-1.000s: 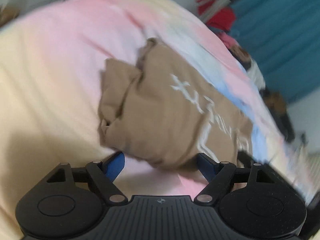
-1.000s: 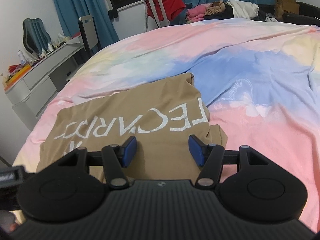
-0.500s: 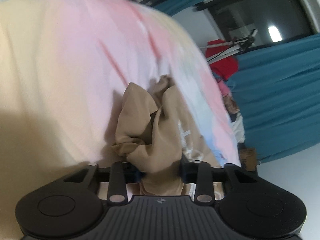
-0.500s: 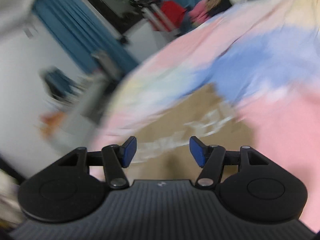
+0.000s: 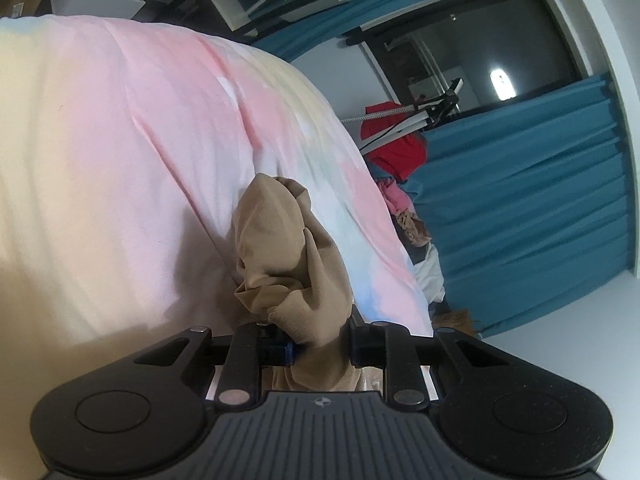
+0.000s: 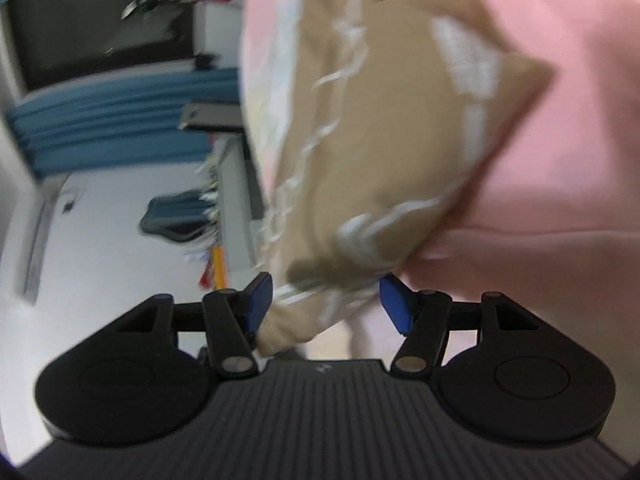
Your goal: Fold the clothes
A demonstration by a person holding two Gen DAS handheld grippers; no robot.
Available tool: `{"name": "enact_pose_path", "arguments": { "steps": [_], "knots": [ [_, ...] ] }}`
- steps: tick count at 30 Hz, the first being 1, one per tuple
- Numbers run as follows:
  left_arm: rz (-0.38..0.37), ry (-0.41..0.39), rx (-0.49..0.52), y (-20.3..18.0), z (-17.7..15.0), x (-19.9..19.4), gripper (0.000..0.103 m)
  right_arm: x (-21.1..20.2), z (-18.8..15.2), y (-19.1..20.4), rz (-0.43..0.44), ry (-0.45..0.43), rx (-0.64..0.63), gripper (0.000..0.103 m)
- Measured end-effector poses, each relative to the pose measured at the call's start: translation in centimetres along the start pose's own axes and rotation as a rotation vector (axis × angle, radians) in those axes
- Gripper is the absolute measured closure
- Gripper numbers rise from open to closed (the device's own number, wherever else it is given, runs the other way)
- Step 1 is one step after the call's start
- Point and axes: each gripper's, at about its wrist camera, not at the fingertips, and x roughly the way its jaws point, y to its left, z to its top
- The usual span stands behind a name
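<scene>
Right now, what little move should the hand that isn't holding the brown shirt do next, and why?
Probably close the right hand-held gripper on the brown shirt. Its blue pads sit apart with the shirt's edge between them, not yet pinched, while the left hand-held gripper is already clamped on a bunch of the same shirt over the pastel bedcover. With both ends held, it could likely be lifted and folded.

Matt ribbed-knit tan cloth shirt [image 5: 288, 264]

The shirt [image 5: 288, 256] is tan with white lettering; the bedspread [image 5: 120, 140] is blotchy pink, yellow and pale blue; the curtains [image 5: 532, 216] are teal.
</scene>
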Motion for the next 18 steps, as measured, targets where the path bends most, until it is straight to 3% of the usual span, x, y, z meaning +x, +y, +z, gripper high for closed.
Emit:
{"name": "enact_pose_path", "arguments": {
  "steps": [1, 4, 12, 14, 16, 18],
  "knots": [
    [-0.003, -0.003, -0.005, 0.1, 0.0, -0.2, 0.079, -0.1, 0.0, -0.2, -0.020, -0.008, 0.011, 0.024],
    [-0.005, -0.011, -0.016, 0.4, -0.3, -0.9, 0.079, 0.1, -0.6, -0.8, -0.014, -0.027, 0.055, 0.023],
    [-0.001, -0.017, -0.016, 0.4, -0.6, -1.0, 0.079, -1.7, 0.8, -0.5, -0.042, -0.252, 0.027, 0.024],
    [0.002, -0.018, -0.014, 0.5, -0.5, -1.1, 0.079, -1.7, 1.0, -0.5, -0.045, -0.274, 0.019, 0.031],
    [0.007, -0.022, -0.012, 0.5, -0.5, -1.1, 0.079, -1.8, 1.0, -0.5, -0.056, -0.292, -0.003, 0.056],
    [0.007, -0.015, -0.027, 0.4, -0.3, -1.1, 0.079, -2.3, 0.8, -0.1, -0.062, -0.308, -0.033, 0.069]
  ]
}}
